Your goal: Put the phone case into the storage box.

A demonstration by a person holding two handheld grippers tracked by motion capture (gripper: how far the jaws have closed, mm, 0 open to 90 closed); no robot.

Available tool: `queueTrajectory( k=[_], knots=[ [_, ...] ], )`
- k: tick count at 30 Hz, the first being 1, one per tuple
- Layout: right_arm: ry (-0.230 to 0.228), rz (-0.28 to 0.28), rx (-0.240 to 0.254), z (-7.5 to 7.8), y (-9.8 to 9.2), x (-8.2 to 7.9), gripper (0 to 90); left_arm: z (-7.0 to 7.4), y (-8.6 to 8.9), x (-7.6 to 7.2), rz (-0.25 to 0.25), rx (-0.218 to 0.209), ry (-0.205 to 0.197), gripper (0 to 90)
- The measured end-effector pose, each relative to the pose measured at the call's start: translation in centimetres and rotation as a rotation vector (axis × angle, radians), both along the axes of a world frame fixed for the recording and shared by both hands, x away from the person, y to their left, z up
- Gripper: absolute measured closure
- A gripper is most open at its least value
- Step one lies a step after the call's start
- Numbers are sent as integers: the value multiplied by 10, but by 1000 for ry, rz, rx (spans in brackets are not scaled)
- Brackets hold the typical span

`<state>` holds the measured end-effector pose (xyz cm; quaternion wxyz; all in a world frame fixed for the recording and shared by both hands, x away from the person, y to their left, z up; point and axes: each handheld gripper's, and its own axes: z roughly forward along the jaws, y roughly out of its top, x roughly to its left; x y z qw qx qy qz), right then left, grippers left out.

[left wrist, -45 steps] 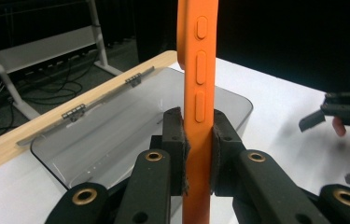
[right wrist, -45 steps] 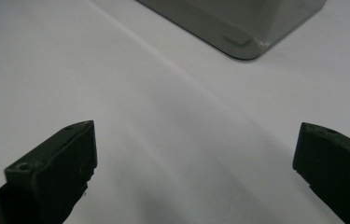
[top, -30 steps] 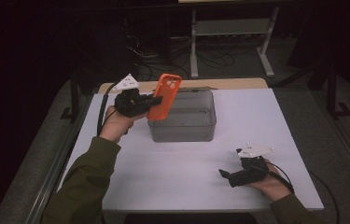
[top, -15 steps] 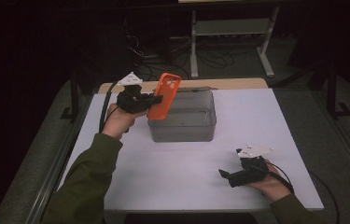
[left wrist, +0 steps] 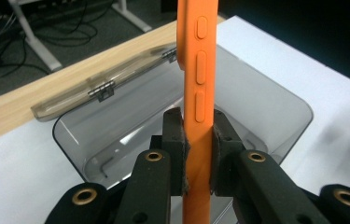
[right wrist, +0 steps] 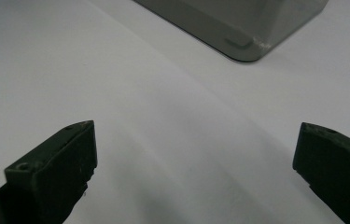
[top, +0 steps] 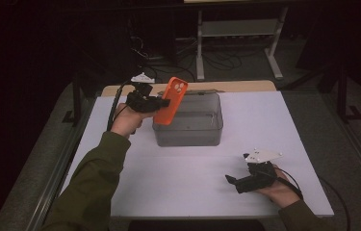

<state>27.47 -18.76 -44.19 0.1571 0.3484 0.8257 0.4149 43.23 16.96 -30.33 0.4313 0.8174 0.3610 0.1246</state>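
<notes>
High view puts your left gripper (top: 156, 103) at ten o'clock, jaws clamped on the orange phone case (top: 171, 100) over the grey bin's (top: 207, 137) left rim; your right gripper (top: 236, 181), jaws spread, rests at five o'clock on the tabletop (top: 178, 178).

Open box (top: 187, 126) mouth, unobstructed above.

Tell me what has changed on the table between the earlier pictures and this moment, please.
The left gripper has carried the orange phone case a little further right, so it now hangs over the left end of the grey box. Its jaws stay shut on the case. The right gripper stays open and resting on the white table, and the box with its lid folded back has not moved.
</notes>
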Motion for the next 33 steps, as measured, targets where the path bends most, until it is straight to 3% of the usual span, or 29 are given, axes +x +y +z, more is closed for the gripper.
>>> queueTrajectory(
  k=[13, 24, 33],
  knots=[
    [1, 0, 2, 0, 0, 0, 0, -6, -7, 17, 32, 76, 90, 793],
    [3, -3, 7, 1, 0, -1, 0, -13, -11, 30, 78, 140, 211, 793],
    [3, -2, 8, 1, 0, -1, 0, -14, -19, 38, 112, 183, 266, 793]
  ],
)
